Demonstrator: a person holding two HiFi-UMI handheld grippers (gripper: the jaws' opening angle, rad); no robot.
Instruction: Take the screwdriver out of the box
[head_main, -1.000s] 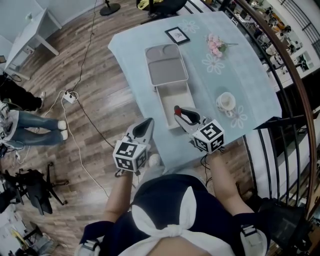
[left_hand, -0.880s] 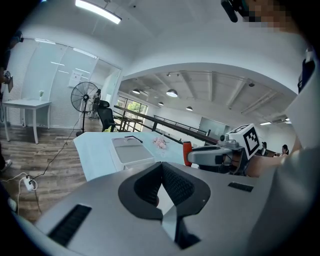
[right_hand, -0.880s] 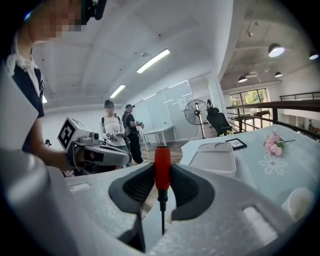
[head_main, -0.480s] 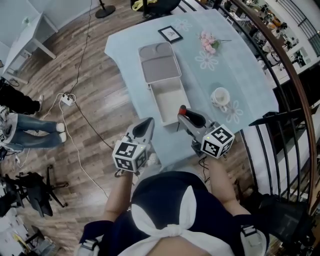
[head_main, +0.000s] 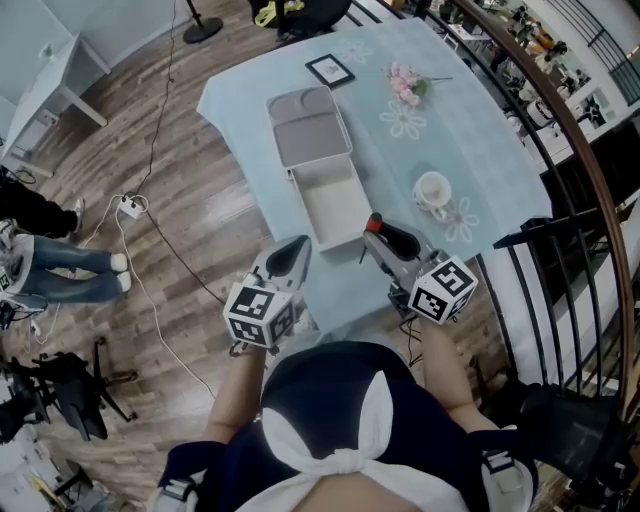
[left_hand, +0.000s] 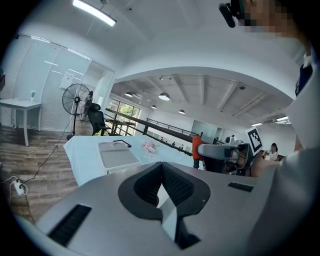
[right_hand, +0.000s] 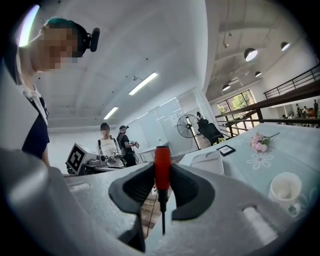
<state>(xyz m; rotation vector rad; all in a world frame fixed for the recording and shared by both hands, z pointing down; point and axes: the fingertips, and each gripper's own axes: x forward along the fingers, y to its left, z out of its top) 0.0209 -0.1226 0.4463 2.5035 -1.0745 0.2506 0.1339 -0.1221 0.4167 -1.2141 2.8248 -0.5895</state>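
Observation:
The grey box (head_main: 322, 170) lies open on the pale blue table (head_main: 480, 140), lid folded back, its tray bare inside. My right gripper (head_main: 376, 236) hovers just right of the box's near end, shut on the screwdriver (head_main: 374, 222). In the right gripper view the red handle (right_hand: 162, 167) stands upright between the pads, with the thin shaft pointing down. My left gripper (head_main: 292, 254) hangs off the table's near left edge, shut and holding nothing. In the left gripper view its pads (left_hand: 172, 181) meet at the tips, and the right gripper (left_hand: 216, 156) with the screwdriver shows ahead.
A white cup (head_main: 433, 192) on a saucer stands right of the box. Pink flowers (head_main: 403, 85) and a small picture frame (head_main: 329, 69) lie at the far end. A dark railing (head_main: 570, 130) runs along the right. Cables and a power strip (head_main: 130, 207) lie on the wooden floor.
My right gripper has lifted the screwdriver out of the box's near end and drawn it back to the right. The left gripper has shifted slightly.

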